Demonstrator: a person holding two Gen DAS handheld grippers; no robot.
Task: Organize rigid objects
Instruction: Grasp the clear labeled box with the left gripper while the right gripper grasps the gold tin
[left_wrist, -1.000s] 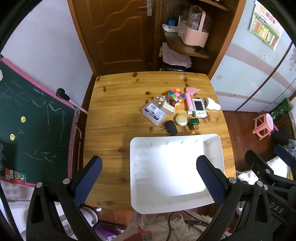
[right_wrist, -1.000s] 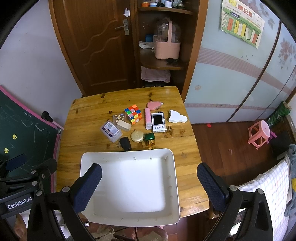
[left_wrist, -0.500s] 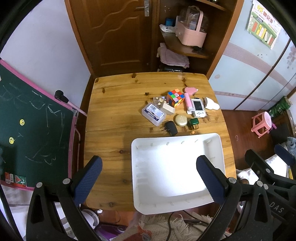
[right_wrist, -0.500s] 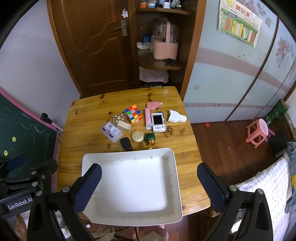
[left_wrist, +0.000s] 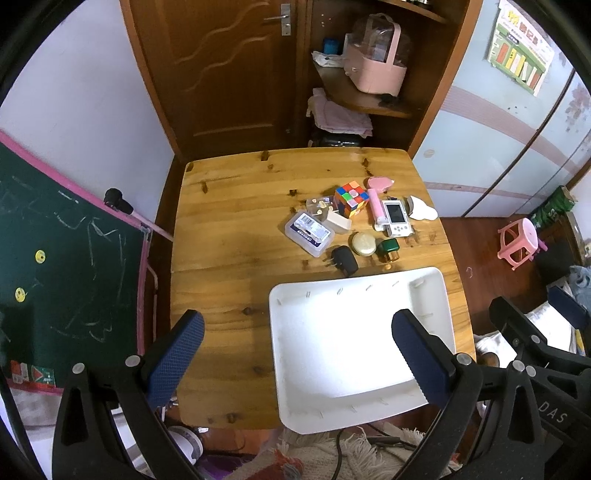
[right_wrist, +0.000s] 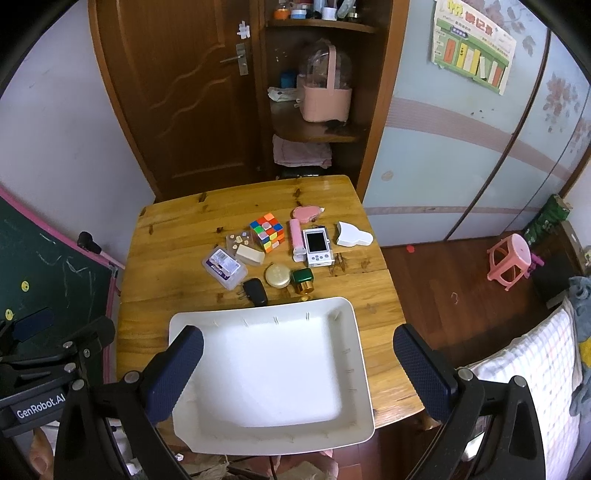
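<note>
Wooden desk (right_wrist: 177, 236) carries clutter cluster beyond empty white tray (right_wrist: 269, 369). Both grippers' fingers apart, high above, holding nothing. Risk: tray overhangs near edge; hard drop of puzzle cube (right_wrist: 266, 232) could tip it.

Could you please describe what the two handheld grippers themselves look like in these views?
Both the left gripper and the right gripper have glossy black plastic frames with silver bolts and two finger pads covered in dark blue textured rubber. White lettering reads "GenRobot.AI" on one body and "DAS" on the other. No sleeves show.
</note>
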